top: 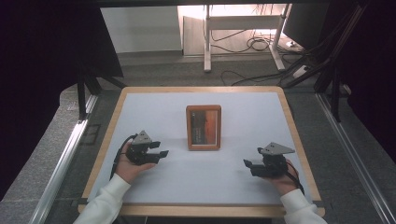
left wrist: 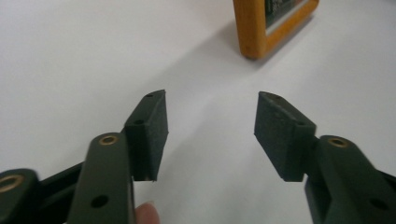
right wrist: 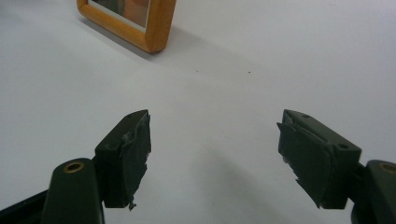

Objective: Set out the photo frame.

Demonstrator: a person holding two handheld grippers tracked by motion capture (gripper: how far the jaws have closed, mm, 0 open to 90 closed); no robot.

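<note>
Jaws apart; frame (top: 203,127) lengthwise away

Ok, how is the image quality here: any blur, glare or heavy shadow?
High view: table evenly lit, surroundings dark, bright patch behind. Left gripper view: picture frame soft, casting a faint shadow. Right gripper view: the frame's glass reflects a little, worn pads sharp.

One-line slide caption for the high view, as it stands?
Two hand-held grippers, left and right, rest open on the white table either side of a wooden picture frame.
</note>
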